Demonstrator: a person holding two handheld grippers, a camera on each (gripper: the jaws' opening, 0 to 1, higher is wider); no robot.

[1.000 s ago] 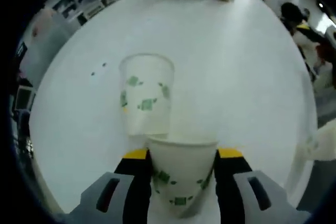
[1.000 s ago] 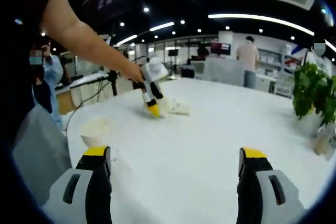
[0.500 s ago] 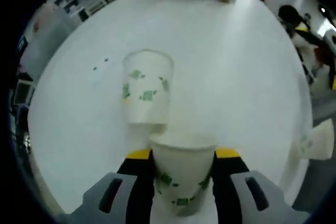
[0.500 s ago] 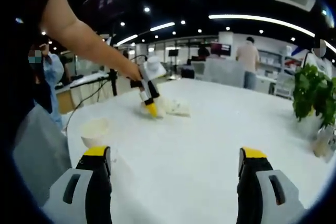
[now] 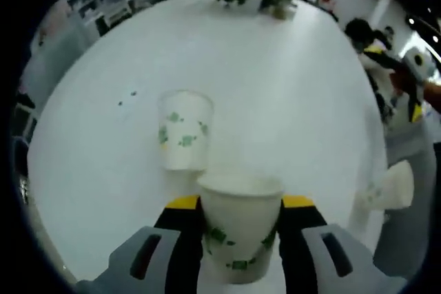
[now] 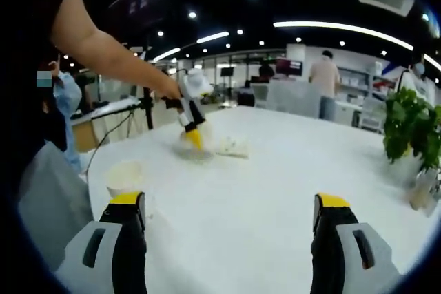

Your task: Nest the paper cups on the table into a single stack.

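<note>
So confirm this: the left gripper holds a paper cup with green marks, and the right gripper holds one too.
Half right. The left gripper is shut on a paper cup with green marks, as the left gripper view shows. The right gripper holds nothing: in the right gripper view its jaws stand wide apart over the bare white table.

One paper cup (image 5: 239, 228) is held between the jaws; another cup (image 5: 184, 131) is lying on the table (image 5: 296, 87) just beyond it.

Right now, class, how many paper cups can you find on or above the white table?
3. One cup is clamped in the left tongs. One lies on its side on the table just beyond. One stands near the table's edge. Others may be hidden.
</note>
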